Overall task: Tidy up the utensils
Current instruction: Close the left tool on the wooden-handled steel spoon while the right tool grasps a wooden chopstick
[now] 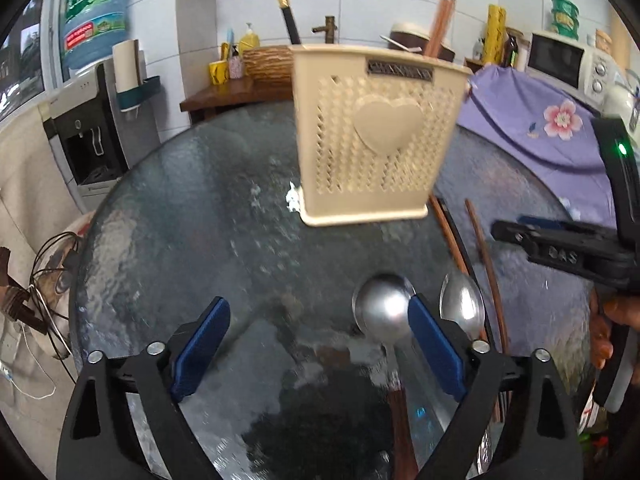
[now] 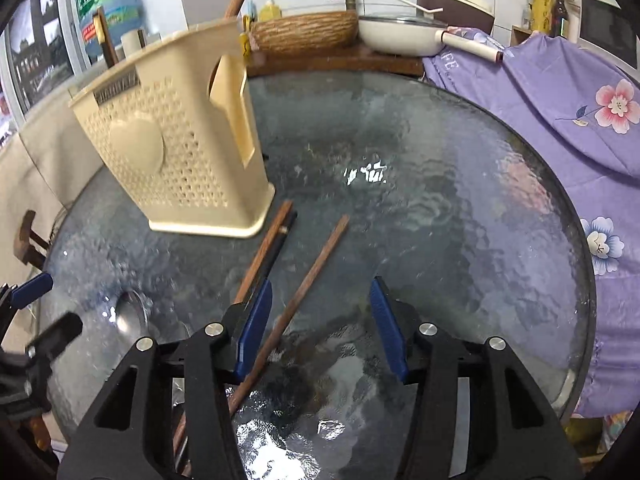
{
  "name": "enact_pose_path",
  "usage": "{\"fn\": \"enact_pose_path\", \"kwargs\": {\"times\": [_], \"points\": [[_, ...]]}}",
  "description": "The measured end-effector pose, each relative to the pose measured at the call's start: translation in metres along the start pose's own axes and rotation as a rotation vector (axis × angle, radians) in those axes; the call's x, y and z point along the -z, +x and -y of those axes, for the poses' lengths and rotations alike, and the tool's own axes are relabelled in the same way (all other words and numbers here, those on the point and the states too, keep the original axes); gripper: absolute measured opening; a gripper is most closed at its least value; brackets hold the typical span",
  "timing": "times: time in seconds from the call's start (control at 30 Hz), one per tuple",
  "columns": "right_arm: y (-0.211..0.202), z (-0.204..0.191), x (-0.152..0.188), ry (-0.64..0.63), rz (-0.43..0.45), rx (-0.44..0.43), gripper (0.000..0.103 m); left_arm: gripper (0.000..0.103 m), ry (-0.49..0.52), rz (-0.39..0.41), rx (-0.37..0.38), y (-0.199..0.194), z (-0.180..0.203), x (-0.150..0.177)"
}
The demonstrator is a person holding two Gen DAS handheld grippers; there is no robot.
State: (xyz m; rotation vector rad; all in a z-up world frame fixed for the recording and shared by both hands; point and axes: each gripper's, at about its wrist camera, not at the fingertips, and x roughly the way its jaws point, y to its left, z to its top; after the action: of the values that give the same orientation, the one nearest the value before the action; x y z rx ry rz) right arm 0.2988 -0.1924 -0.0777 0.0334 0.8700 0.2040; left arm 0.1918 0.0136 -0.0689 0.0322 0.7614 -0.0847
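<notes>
The round glass table [image 1: 168, 216] carries a cream perforated utensil holder [image 1: 372, 136], standing upright toward the far side, with a raised heart on its front face. Handles, among them chopsticks, project from its top. In front of the holder, on the glass, lie two metal spoons: a round-bowled spoon [image 1: 380, 316] and, just beside it, a second spoon [image 1: 462, 304]. Three wooden chopsticks lie loose nearby; in the right wrist view two of them [image 2: 266, 252] lie close together just beside the holder's base, and a single chopstick [image 2: 308, 280] lies a little apart from them. The left gripper [image 1: 320, 332] has its jaws spread wide and grips nothing; its right blue pad [image 1: 434, 348] overlaps the round-bowled spoon in view, but contact cannot be confirmed. The right gripper [image 2: 322, 320] stands about half open and holds nothing; the single chopstick runs under its left blue pad [image 2: 254, 328], apparently untouched. A purple flowered cloth [image 2: 560, 120] covers the surface beside the table. A hand [image 1: 604, 332] is visible on the right gripper's handle.
</notes>
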Motion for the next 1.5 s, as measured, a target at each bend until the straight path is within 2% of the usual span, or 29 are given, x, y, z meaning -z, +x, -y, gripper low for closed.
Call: {"fn": "enact_pose_path", "kwargs": {"times": [0.23, 0.57, 0.7, 0.83, 1.07, 1.2, 1.4, 1.5], "points": [[0.019, -0.006, 0.002, -0.018, -0.049, 0.036, 0.043, 0.072, 0.007, -0.035, 0.02, 0.003, 0.006, 0.012], [0.03, -0.011, -0.01, -0.039, -0.066, 0.076, 0.028, 0.068, 0.061, -0.084, 0.033, 0.017, 0.03, 0.015], [0.035, -0.01, -0.021, -0.038, -0.074, 0.06, 0.022, 0.066, 0.065, -0.101, 0.03, 0.023, 0.035, 0.016], [0.037, -0.011, -0.024, -0.045, -0.077, 0.043, 0.014, 0.059, 0.062, -0.111, 0.027, 0.025, 0.037, 0.016], [0.03, -0.011, -0.017, -0.057, -0.081, -0.002, 0.011, 0.052, 0.053, -0.137, 0.017, 0.034, 0.041, 0.011], [0.026, -0.013, -0.012, -0.061, -0.077, -0.012, 0.011, 0.042, 0.05, -0.139, 0.017, 0.035, 0.045, 0.009], [0.025, -0.015, -0.009, -0.068, -0.073, -0.018, 0.011, 0.042, 0.059, -0.151, 0.01, 0.039, 0.047, 0.004], [0.025, -0.014, -0.008, -0.072, -0.072, -0.021, 0.011, 0.057, 0.08, -0.149, 0.0, 0.04, 0.05, 0.0]]}}
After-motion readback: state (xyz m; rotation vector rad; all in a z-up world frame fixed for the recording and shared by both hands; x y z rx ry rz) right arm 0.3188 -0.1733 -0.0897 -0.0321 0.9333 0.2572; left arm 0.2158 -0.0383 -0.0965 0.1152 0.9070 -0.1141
